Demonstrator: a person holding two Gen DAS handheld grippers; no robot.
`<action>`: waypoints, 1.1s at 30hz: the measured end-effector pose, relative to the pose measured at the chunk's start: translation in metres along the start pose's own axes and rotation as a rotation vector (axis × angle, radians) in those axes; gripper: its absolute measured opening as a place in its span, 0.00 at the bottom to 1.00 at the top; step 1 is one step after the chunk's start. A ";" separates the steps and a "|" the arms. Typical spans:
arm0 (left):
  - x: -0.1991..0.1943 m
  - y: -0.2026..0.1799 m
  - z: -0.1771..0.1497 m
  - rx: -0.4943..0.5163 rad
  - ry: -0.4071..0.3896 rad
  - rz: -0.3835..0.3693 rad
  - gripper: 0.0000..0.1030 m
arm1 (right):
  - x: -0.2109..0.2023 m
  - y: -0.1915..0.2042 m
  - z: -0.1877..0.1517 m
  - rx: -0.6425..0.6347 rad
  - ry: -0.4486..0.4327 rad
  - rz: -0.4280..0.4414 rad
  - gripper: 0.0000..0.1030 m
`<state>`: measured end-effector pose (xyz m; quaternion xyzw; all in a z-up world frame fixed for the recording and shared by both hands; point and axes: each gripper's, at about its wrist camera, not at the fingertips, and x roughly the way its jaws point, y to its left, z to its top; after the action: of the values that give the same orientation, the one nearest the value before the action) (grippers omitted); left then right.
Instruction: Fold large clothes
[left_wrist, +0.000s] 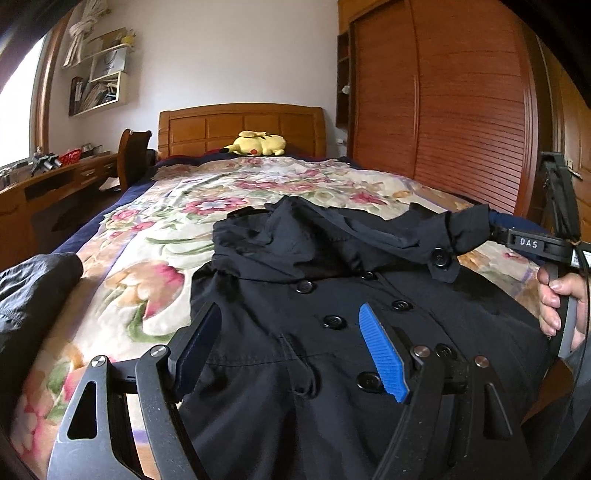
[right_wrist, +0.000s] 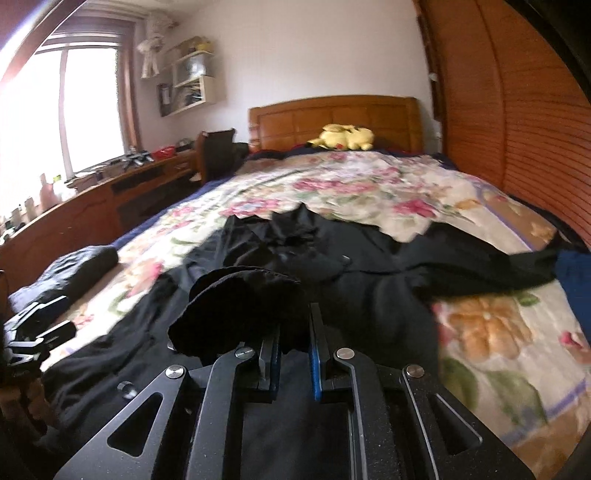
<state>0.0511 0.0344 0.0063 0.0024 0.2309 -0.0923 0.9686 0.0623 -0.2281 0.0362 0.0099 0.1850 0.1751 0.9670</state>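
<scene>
Jaws, right gripper (right_wrist: 293, 354): nearly together, clamped on a bunched fold of black cloth, most likely the sleeve cuff (right_wrist: 243, 306) of the coat (left_wrist: 332, 332). Bunch bulges up and to the left of the pads; only its lower edge sits between them. Left wrist view confirms: sleeve end held off the bed at far right.

Jaws, left gripper (left_wrist: 290, 347): apart, nothing between them, hovering over the coat front. Buttons (left_wrist: 334, 321) lie between and just beyond the fingertips.

Coat lies front-up on the floral bedspread (left_wrist: 140, 266), collar away from both grippers, body directly under and ahead of both. Opp. sleeve trails off to the right of the right jaws. A second dark garment (left_wrist: 33, 291) sits well left of the left jaws. Plush toy (left_wrist: 258, 144) and headboard (left_wrist: 240, 125) far ahead; not relevant.

Risks, judged:
- Grip on the cuff looks shallow. Thin slippery fabric may slide out if sleeve is pulled across the chest quickly.
- Sleeve is twisted and slack; laid down as is, fold prob. goes lumpy.
- Left jaws idle: w/o a hold on the coat body, a pull from the right may drag the whole garment and bunch the bedspread.
- Right view is blurred, so contact depth can't be confirmed.
</scene>
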 end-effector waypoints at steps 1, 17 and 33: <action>0.000 -0.001 0.000 0.003 0.001 -0.003 0.76 | 0.000 -0.002 -0.002 0.001 0.012 -0.017 0.12; 0.003 -0.017 0.009 -0.013 -0.021 -0.084 0.76 | -0.008 -0.019 -0.013 -0.025 0.132 -0.133 0.12; 0.019 -0.033 0.011 -0.012 -0.007 -0.043 0.76 | -0.032 -0.002 -0.024 -0.129 0.028 -0.131 0.49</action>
<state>0.0666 -0.0022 0.0087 -0.0090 0.2280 -0.1119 0.9672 0.0263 -0.2423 0.0252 -0.0672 0.1871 0.1234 0.9722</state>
